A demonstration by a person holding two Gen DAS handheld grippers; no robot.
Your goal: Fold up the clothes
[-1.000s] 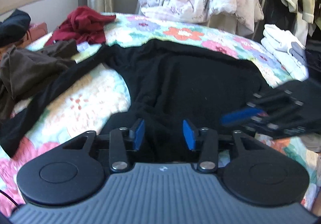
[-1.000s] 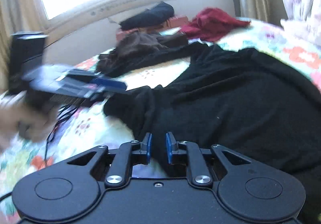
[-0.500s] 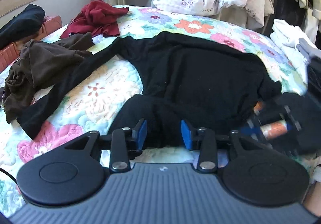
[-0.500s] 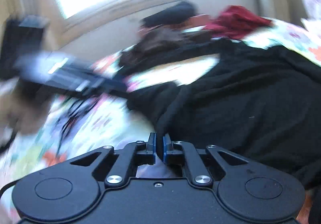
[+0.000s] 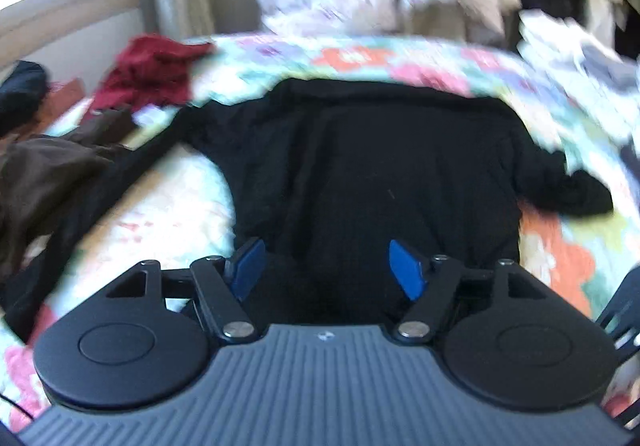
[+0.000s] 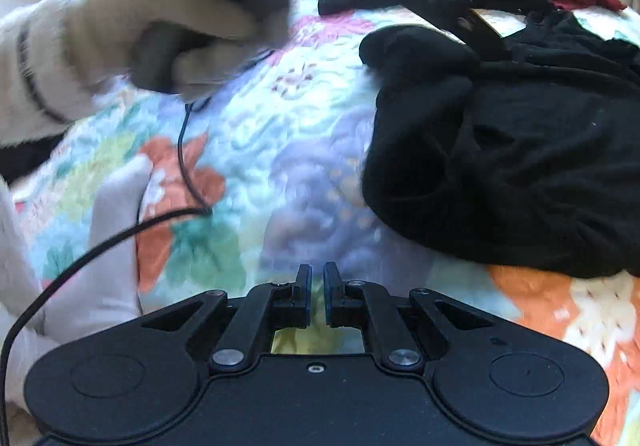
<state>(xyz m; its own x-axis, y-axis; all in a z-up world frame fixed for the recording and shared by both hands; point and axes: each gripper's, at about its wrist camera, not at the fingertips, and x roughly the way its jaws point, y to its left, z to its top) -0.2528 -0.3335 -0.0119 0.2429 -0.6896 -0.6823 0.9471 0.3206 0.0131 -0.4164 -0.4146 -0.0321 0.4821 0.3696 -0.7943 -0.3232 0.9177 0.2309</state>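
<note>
Left wrist view — the left hand-held gripper stands open, its blue pads wide apart; its jaws have just been opening, and nothing is pinched between them. The black garment lies spread on the floral quilt directly ahead of and below the pads, one sleeve trailing away to the left, the other bunched to the right. Farther ahead and to the left lie a brown garment and a red one. The frame is blurred.

Right wrist view — the right hand-held gripper is closed with nothing held, only a narrow slit between its pads, over bare quilt. The black garment lies ahead and to the right, apart from the pads. Ahead to the left, a gloved hand carries the other gripper above the garment; a black cable hangs from it.
</note>
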